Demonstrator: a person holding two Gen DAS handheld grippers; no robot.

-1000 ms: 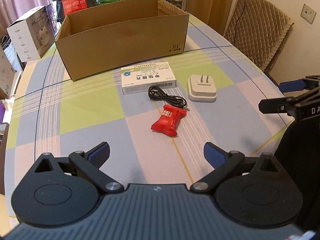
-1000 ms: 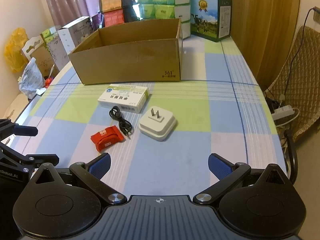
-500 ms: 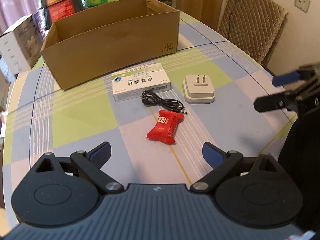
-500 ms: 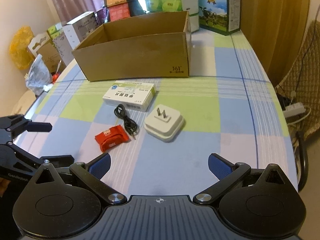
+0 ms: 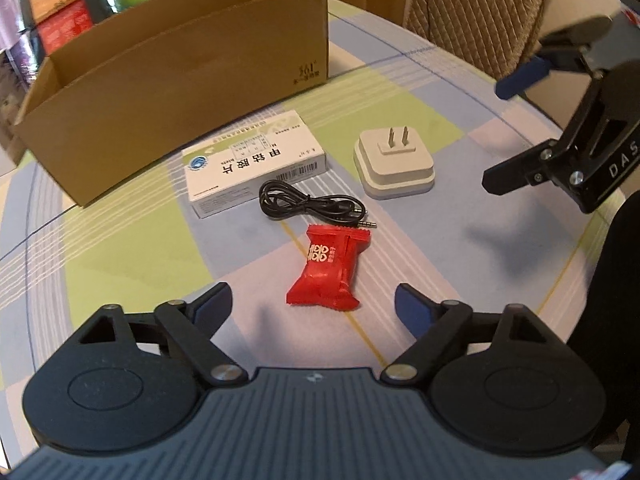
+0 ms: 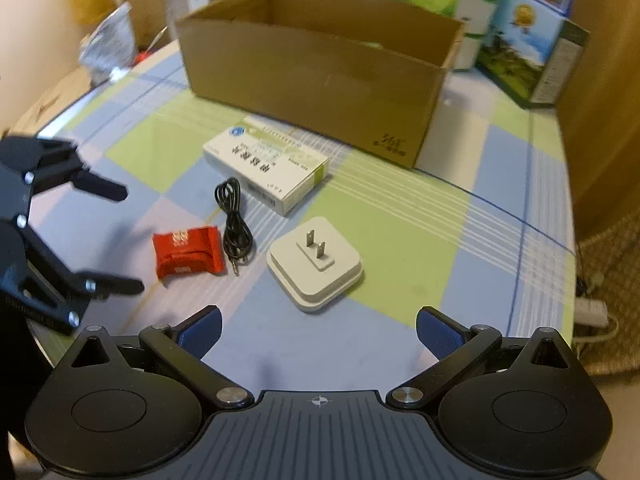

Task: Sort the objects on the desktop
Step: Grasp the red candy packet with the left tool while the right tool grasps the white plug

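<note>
— Both grippers are sitting closer to the objects than a second ago, and the red candy packet (image 5: 325,270) is now lying just ahead of the left gripper (image 5: 313,307).

— What are they holding?

— Nothing. The left gripper is spread wide and empty, and the right gripper (image 6: 318,330) is equally wide and empty, facing the white plug adapter (image 6: 315,264). All four items are lying on the checked table (image 5: 120,240), in front of the open cardboard box (image 5: 180,72): the medicine box (image 5: 256,168), the coiled black cable (image 5: 308,204) just beside it, the packet and the adapter.

— So how should the pick go?

— I'd judge the packet is the left's target. Its fingers should be straddling the narrow middle, not the crimped ends, and closing gently, since the wrapper looks soft. Keeping clear of the cable's jack, which is very near the packet's top edge, matters too.

— Anything unclear?

— The box interior is mostly hidden behind its front wall, so I cannot tell whether it is holding anything. The right view is also blurred, possibly from motion.
</note>
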